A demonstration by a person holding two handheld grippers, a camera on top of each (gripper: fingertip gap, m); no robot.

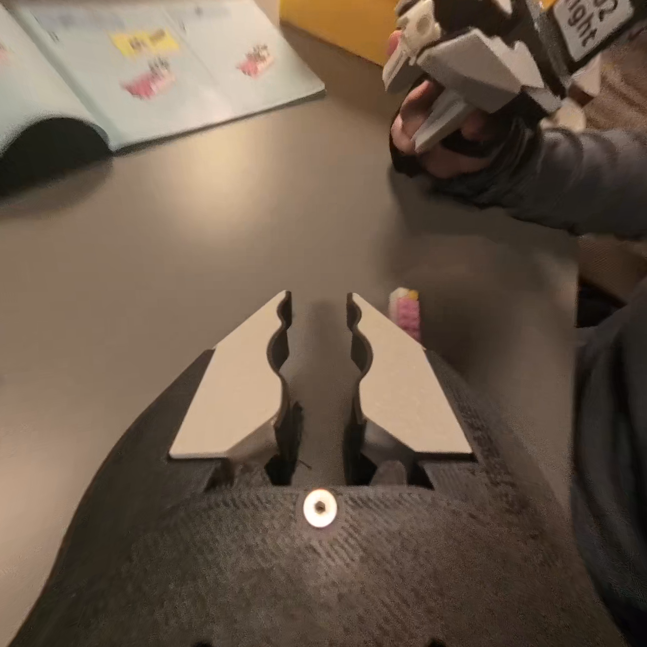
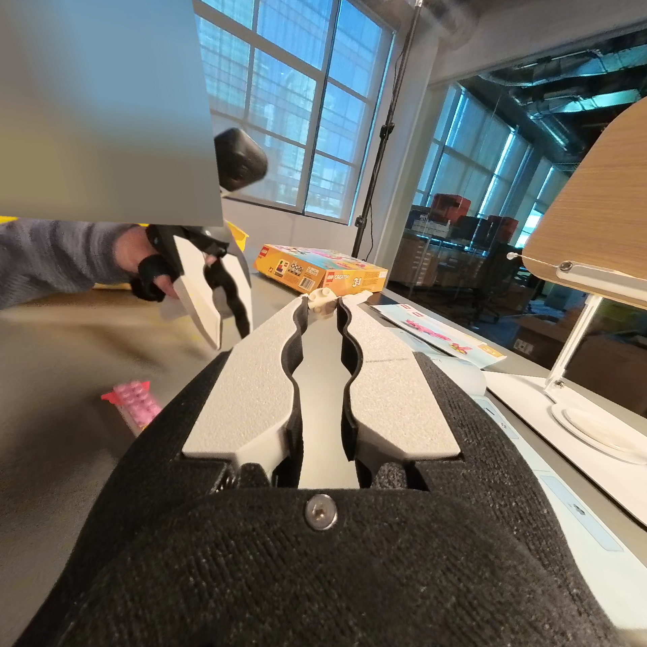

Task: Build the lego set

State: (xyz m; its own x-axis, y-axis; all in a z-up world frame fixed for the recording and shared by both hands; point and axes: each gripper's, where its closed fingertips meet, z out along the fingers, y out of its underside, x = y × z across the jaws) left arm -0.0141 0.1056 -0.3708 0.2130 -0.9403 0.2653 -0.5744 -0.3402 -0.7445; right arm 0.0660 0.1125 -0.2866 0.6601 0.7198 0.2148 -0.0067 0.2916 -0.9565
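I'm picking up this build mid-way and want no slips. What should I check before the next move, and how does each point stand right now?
1. Right hand-held gripper grips the white studded brick at its tips: ok.
2. Left hand-held gripper is open with nothing between its fingers: ok.
3. Pink brick assembly lies on the table, just right of the left gripper's fingers: ok.
4. Instruction booklet is open within view: ok.
5. How squarely the white brick sits in the grip: cannot tell.
6. Yellow box stands clear of both grippers: ok.
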